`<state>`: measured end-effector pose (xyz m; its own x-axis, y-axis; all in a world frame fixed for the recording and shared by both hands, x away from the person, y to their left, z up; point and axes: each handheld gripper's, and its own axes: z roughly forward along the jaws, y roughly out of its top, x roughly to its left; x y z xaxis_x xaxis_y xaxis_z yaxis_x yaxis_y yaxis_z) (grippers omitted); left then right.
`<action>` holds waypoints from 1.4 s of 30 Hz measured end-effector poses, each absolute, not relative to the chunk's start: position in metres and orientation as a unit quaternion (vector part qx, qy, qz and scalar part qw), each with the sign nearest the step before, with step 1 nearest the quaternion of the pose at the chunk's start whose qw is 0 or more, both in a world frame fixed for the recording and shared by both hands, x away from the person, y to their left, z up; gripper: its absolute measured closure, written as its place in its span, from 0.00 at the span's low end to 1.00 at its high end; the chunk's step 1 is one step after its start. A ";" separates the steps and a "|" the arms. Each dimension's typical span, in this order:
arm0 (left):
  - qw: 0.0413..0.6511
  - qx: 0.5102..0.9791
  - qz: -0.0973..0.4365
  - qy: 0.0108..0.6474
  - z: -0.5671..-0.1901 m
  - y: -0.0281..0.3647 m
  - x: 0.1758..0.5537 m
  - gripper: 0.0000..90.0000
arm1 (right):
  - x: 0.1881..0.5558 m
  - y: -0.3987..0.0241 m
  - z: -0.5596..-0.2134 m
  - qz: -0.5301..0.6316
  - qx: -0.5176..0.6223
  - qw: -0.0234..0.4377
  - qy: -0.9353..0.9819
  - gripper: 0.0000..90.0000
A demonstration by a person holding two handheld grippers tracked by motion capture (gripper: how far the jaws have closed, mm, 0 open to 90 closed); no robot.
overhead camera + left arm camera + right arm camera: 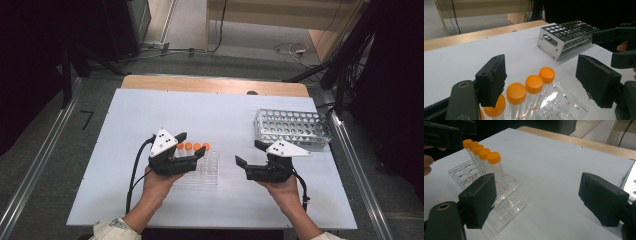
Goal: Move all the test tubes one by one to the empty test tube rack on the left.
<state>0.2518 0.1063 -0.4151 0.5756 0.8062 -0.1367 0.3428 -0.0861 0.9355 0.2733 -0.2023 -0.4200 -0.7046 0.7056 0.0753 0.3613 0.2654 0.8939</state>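
Observation:
Several orange-capped tubes [192, 146] [533, 83] [484, 153] stand in a row along one edge of a clear plastic rack [205, 172] [564, 105] [509, 205]. My left gripper [192, 145] [541, 72] hovers over that row, open, its pads apart from the caps and nothing between them. My right gripper [249, 152] [539, 187] stands open just right of the clear rack, pointing toward it and holding nothing. An empty metal tube rack [292, 127] [566, 37] sits at the back right.
Everything rests on a white board [150, 110] over a wooden table [210, 84]. Cables lie on the floor beyond the table. Metal rails run along both sides. Bare white surface lies at the left and the back.

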 end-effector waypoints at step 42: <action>0.539 0.687 0.236 0.426 -0.412 0.133 0.239 0.18 | 0.270 -0.237 -0.416 0.508 0.373 0.193 0.752 0.14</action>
<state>0.2394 0.1330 -0.4121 0.5255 0.8399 -0.1359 0.3318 -0.0553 0.9417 0.2695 -0.2367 -0.4157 -0.6474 0.7569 0.0897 0.3656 0.2051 0.9079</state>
